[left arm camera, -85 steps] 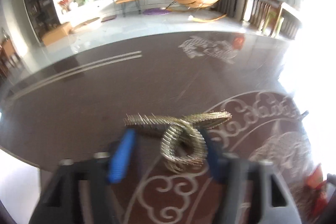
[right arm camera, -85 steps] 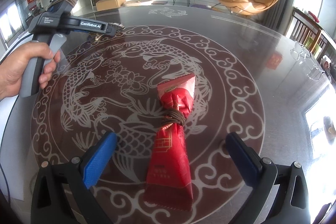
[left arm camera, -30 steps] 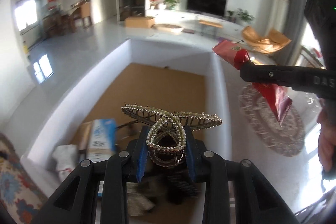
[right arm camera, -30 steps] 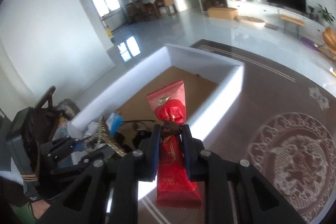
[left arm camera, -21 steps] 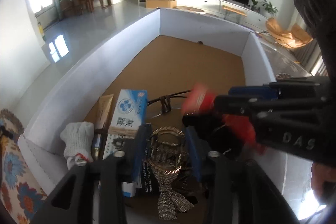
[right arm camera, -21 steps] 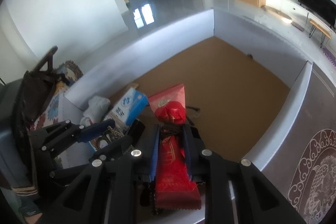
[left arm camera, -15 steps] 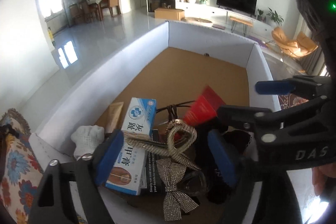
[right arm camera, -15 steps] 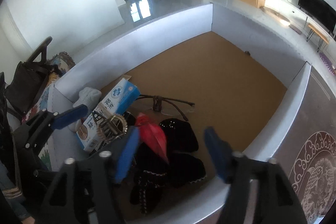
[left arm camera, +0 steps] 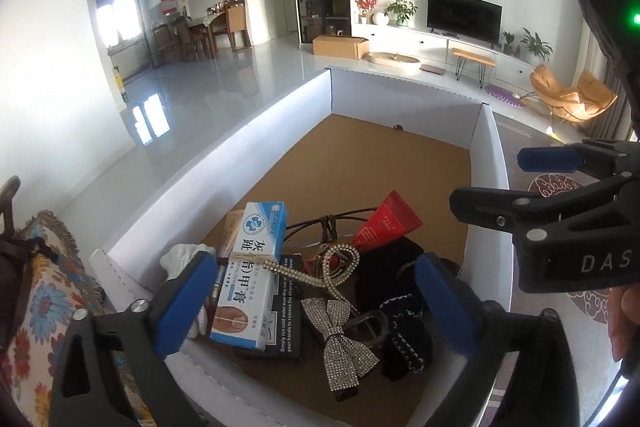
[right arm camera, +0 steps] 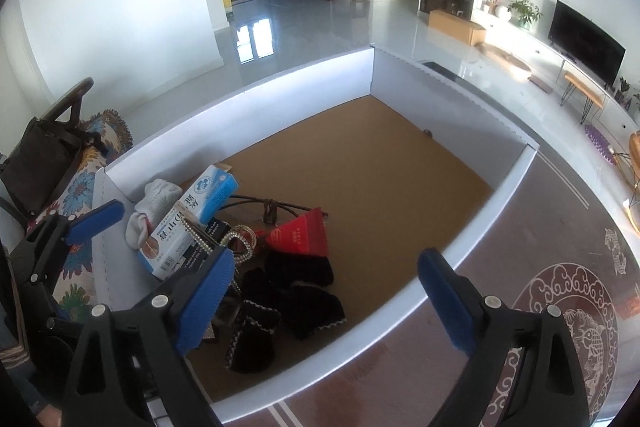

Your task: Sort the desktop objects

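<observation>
Drop-off step, by the look of it, all but finished; left claw [left arm camera: 312,287] spread wide above the white box [left arm camera: 280,115], holding nothing; right claw [right arm camera: 324,291] likewise wide apart and empty over the same box; beaded hair clip [left arm camera: 332,267] lying inside on the blue-and-white carton [left arm camera: 256,267], red packet [left arm camera: 386,225] just beside it, resting on black fabric [right arm camera: 300,291]. Next, probably: lift both claws clear of the box walls and swing back to the dark patterned table [right arm camera: 560,307] for whatever remains; none visible from here.
</observation>
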A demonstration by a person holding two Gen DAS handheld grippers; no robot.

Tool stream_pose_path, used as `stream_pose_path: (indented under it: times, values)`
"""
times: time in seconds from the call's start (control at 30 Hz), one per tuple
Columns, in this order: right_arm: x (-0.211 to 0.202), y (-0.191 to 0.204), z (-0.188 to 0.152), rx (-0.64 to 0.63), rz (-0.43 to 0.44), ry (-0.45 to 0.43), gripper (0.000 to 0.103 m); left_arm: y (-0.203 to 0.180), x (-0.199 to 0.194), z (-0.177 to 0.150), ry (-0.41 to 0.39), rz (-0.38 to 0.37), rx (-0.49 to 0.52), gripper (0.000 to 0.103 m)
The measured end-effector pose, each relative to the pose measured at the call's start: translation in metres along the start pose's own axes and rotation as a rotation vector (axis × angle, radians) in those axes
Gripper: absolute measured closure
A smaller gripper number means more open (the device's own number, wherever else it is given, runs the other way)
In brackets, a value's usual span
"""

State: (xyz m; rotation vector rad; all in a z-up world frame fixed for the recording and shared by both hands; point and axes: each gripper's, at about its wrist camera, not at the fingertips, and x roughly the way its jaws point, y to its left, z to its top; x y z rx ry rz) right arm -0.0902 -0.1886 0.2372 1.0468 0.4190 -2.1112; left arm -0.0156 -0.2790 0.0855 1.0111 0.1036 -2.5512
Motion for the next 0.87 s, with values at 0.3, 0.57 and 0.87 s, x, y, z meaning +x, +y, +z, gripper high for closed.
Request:
stream_pose_path:
  times: [0.3,0.57,0.87]
  values:
    - [-0.002,-0.019,-0.011,0.036,-0.012,-0.001,0.009,-0.006,-0.022,0.001,-0.034,0.084,-0.016,0.0]
    - [0.0,-0.021,-0.014,0.042,0.004,0.004,0.009,-0.005,-0.028,0.002,0.0,-0.003,-0.085,0.0]
    - [0.003,-0.02,-0.014,0.045,0.001,0.007,0.009,0.012,-0.023,0.004,0.01,-0.03,-0.226,0.0]
